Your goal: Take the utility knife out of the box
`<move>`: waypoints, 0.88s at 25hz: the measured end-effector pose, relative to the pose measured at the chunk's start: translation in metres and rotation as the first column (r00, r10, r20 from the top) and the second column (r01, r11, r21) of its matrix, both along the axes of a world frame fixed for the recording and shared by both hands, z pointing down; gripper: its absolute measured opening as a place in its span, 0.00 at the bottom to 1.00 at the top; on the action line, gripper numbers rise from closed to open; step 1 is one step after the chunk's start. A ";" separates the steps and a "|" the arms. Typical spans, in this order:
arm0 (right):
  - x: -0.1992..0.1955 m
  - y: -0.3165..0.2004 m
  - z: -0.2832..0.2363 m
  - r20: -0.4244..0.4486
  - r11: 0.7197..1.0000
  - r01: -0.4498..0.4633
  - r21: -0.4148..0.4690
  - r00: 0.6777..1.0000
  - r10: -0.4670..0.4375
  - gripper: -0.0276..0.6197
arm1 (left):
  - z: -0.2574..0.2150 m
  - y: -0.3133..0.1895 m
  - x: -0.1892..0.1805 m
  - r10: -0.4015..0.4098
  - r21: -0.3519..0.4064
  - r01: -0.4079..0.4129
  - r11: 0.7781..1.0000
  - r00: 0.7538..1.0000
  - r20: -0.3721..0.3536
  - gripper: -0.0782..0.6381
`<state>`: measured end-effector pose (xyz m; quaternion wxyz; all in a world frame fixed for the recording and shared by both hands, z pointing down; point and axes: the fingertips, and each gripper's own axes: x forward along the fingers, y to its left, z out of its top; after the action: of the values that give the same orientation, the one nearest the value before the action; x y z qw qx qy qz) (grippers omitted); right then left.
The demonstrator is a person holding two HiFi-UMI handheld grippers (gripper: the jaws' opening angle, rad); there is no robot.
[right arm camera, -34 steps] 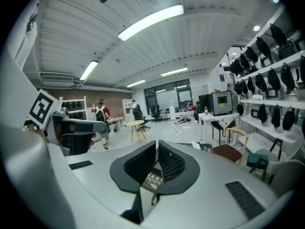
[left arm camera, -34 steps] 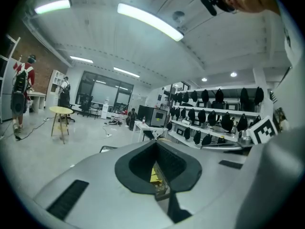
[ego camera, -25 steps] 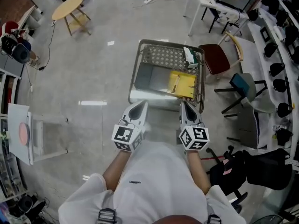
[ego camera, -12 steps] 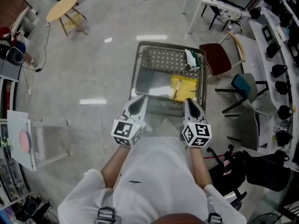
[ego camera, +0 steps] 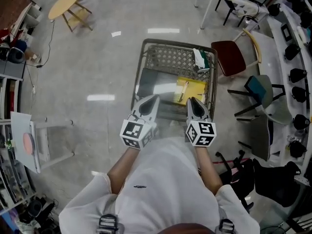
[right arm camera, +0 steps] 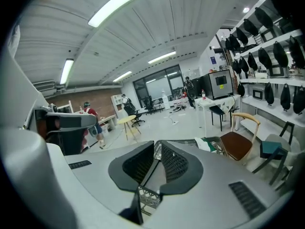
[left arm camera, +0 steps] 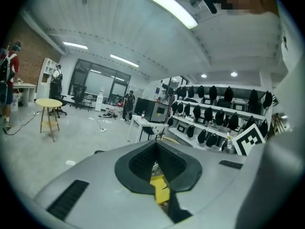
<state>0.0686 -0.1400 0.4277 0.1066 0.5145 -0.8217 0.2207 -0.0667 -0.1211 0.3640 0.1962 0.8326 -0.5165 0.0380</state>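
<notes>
A wire cart (ego camera: pixel 143 58) stands on the floor ahead of me. A yellow box (ego camera: pixel 194 88) lies in its right half, with a slim yellow-and-dark tool (ego camera: pixel 184 91) on it that looks like the utility knife. Beside it lies a grey flat box (ego camera: pixel 150 83). My left gripper (ego camera: pixel 152 99) hovers over the cart's near edge, shut and empty; the yellow box (left arm camera: pixel 160 187) shows below its jaws (left arm camera: pixel 155 144). My right gripper (ego camera: pixel 191 101) is level with it, just short of the yellow box. Its jaws (right arm camera: pixel 157 146) are opening, a narrow gap with nothing between them.
A white-and-green packet (ego camera: pixel 199 58) lies at the cart's far right corner. A red chair (ego camera: pixel 233 57) and a teal chair (ego camera: pixel 256 88) stand to the cart's right. A round wooden table (ego camera: pixel 67 4) is far left, a white stand (ego camera: pixel 30 141) near left.
Both grippers have moved forward together and now reach over the cart's near edge. The cart sits closer in the head view.
</notes>
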 end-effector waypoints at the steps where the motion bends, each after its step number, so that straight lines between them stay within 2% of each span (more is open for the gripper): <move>1: 0.001 -0.004 0.005 0.000 1.000 0.005 -0.012 1.000 -0.005 0.08 | 0.003 -0.003 0.001 -0.004 -0.009 0.004 1.000 1.000 0.002 0.11; 10: 0.014 -0.050 0.077 -0.024 0.991 0.025 -0.130 0.999 -0.028 0.13 | 0.049 -0.033 0.013 -0.053 -0.101 0.056 0.993 0.998 0.030 0.11; 22: 0.016 -0.083 0.214 -0.143 0.954 -0.014 -0.299 0.989 -0.030 0.20 | 0.132 -0.058 0.020 -0.058 -0.217 0.067 0.974 0.997 0.046 0.11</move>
<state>0.0851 -0.2227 0.6412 0.2440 0.5038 -0.7710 0.3037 -0.0463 -0.1790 0.4961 0.2771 0.7885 -0.5390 0.1048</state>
